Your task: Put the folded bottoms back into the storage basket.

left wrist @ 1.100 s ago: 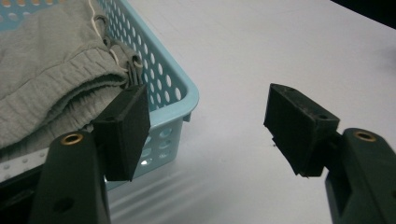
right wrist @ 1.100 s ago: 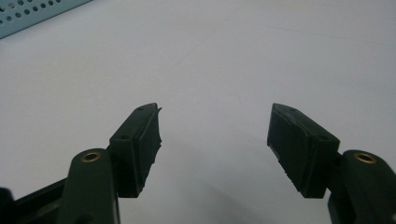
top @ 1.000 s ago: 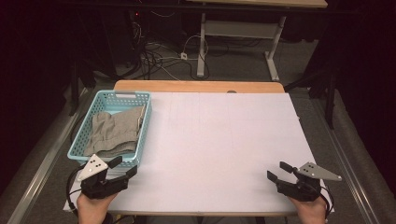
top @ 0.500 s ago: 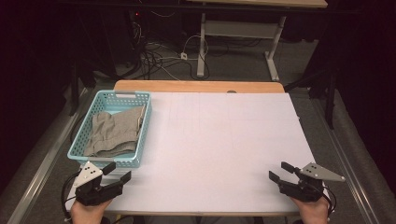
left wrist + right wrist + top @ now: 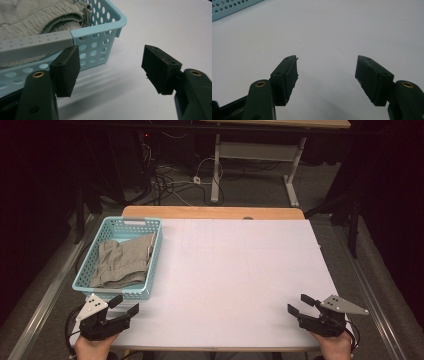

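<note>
A light blue perforated basket (image 5: 156,254) stands at the left of the white table top (image 5: 235,280), with folded grey cloth (image 5: 122,262) inside it. My left gripper (image 5: 125,305) sits open just in front of the basket's near right corner, with nothing between its jaws. Seen from the left gripper (image 5: 110,67), the basket's corner (image 5: 100,37) and the cloth (image 5: 37,17) lie close ahead, to the left. My right gripper (image 5: 299,304) rests open and empty near the front right edge. In its own view the right gripper (image 5: 327,75) faces bare white surface.
A wooden strip (image 5: 210,212) edges the far side of the table. Beyond it are cables (image 5: 165,180) on the floor and the legs of a white desk (image 5: 250,155). The basket's corner (image 5: 232,7) is at the right gripper view's top left.
My left gripper has drawn back a little toward the near edge and to the left. The right gripper has stayed where it was. Both stay open.
</note>
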The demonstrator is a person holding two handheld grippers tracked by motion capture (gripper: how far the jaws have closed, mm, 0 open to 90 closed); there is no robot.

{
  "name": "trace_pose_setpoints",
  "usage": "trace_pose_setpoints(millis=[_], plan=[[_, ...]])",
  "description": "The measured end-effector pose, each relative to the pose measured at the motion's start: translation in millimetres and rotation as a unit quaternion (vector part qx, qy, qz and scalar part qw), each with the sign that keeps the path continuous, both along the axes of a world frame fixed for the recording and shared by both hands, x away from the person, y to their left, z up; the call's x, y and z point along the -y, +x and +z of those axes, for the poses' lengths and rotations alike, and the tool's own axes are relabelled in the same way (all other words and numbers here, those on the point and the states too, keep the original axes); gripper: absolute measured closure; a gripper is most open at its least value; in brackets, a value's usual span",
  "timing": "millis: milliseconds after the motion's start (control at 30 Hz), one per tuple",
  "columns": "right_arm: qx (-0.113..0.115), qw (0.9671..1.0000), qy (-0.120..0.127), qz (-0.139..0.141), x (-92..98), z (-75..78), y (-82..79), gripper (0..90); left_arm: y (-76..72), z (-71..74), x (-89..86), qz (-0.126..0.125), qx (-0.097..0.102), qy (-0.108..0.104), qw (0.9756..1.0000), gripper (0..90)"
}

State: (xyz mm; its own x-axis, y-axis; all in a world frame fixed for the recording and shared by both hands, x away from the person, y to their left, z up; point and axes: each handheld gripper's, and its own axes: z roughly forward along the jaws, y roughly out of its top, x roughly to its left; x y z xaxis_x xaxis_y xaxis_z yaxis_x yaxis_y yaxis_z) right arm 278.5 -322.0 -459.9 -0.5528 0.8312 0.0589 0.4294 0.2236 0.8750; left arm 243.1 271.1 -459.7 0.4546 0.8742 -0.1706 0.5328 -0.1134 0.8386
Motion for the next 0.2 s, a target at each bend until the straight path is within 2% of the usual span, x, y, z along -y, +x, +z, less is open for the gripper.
trace_pose_setpoints(millis=[200], plan=[[-0.001, 1.0000, -0.001, 0.002, -0.4, -0.1, 0.4, 34.8, 0.0, 0.0, 0.6, -0.001, 0.001, 0.000, 1.0000, 30.6]])
